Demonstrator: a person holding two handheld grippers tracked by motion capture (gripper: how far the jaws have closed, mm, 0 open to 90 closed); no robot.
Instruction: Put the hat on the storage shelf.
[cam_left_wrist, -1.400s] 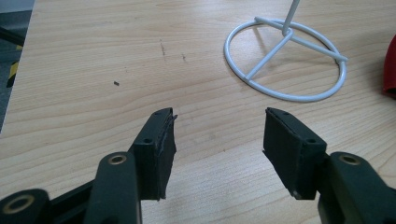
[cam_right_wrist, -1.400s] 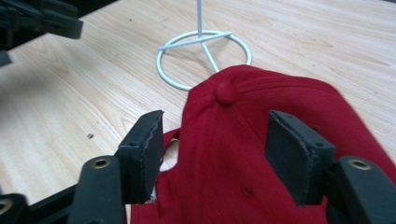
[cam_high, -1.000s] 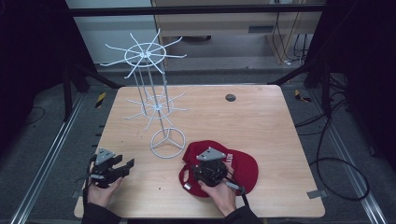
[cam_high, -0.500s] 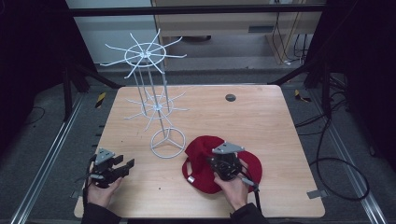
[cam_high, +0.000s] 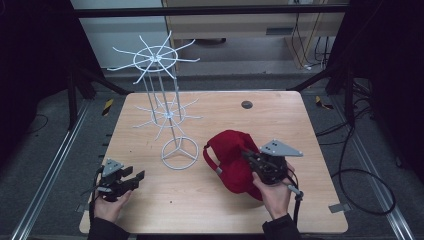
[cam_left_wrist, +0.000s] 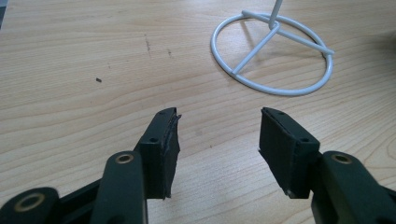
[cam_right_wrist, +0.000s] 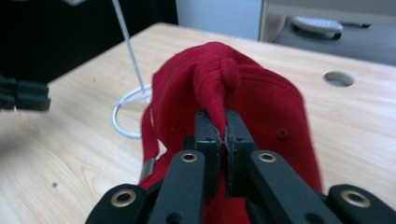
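Observation:
A red cap (cam_high: 231, 155) lies right of the white wire rack's ring base (cam_high: 179, 153) on the wooden table. My right gripper (cam_high: 252, 159) is shut on a pinched fold of the cap's crown (cam_right_wrist: 219, 86), and the cloth bunches up between the jaws; the cap (cam_right_wrist: 261, 102) looks lifted a little off the table. Near the front left corner, my left gripper (cam_high: 136, 178) stands open just above the bare wood, its jaws wide apart in the left gripper view (cam_left_wrist: 217, 140) and pointing toward the ring base (cam_left_wrist: 273, 56).
The rack's tall pole carries two tiers of spoke hooks (cam_high: 156, 56) over the table's left half. A round cable hole (cam_high: 246, 104) sits near the far edge. The table's front edge (cam_high: 210, 231) runs just below both hands.
My right gripper has carried the pinched cap to the right and slightly away from the front edge. The left gripper has stayed in place, open.

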